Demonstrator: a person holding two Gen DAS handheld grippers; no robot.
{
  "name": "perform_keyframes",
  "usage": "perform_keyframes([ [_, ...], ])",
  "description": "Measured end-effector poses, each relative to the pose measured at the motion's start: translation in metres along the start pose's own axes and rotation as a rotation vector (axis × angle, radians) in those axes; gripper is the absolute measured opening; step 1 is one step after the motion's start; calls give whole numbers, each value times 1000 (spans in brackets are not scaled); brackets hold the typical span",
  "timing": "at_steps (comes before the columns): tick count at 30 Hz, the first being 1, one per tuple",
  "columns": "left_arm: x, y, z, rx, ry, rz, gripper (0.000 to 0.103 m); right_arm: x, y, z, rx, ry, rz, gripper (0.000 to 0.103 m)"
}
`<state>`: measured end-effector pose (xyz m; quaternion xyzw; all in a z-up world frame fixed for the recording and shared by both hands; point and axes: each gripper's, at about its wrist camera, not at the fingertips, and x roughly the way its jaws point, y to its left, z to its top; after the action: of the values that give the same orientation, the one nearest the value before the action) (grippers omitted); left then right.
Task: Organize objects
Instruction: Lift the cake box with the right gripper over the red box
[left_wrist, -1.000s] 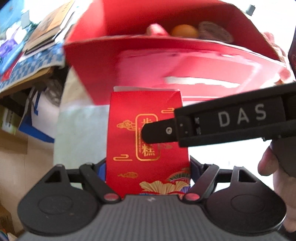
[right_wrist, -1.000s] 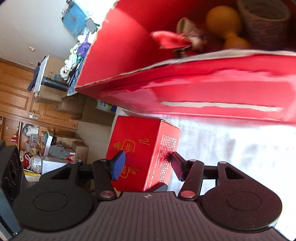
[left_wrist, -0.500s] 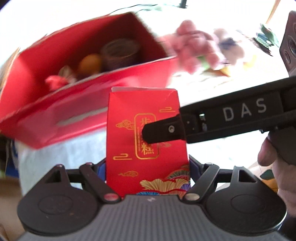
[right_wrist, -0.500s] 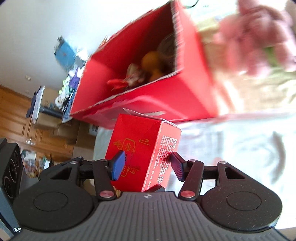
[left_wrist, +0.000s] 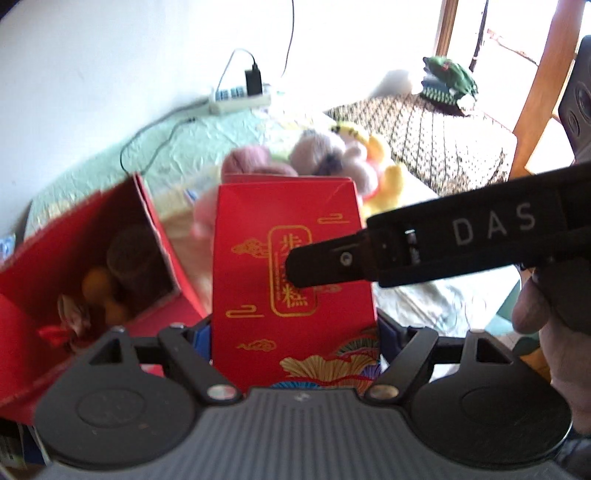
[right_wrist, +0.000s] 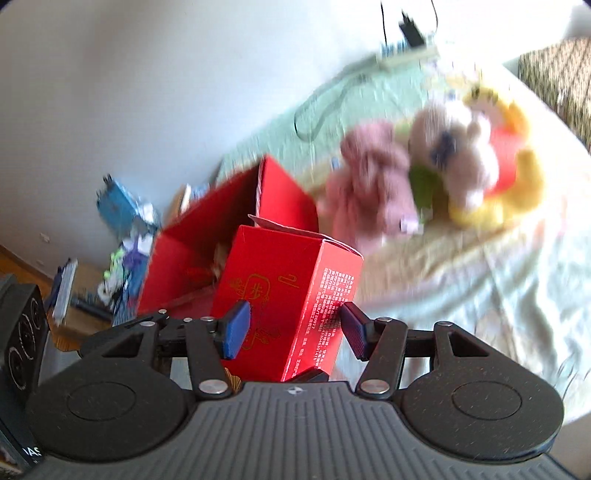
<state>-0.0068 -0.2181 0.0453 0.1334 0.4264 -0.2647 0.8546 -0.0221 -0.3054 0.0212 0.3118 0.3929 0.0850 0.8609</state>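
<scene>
While both hand-held grippers pinch the red carton, plush toys lie beyond.

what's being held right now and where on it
The small red carton: the left gripper clamps its two narrow sides, the right gripper its two broad faces.
</scene>
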Motion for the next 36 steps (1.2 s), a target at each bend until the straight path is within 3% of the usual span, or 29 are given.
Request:
perform_keyframes([
  [6,-30,34,17,-28,-98,58,79,2,19,25,-36,-105,64,57],
  [11,-40,83,17,-83,-118,126,79,35,47,43,-51,-107,137,58],
  [23,-20,212,-23,-228,-13,240,79,167,116,48,-90,62,240,57],
  [36,22,283,-47,-282,114,287,79,258,143,42,-55,248,222,57],
])
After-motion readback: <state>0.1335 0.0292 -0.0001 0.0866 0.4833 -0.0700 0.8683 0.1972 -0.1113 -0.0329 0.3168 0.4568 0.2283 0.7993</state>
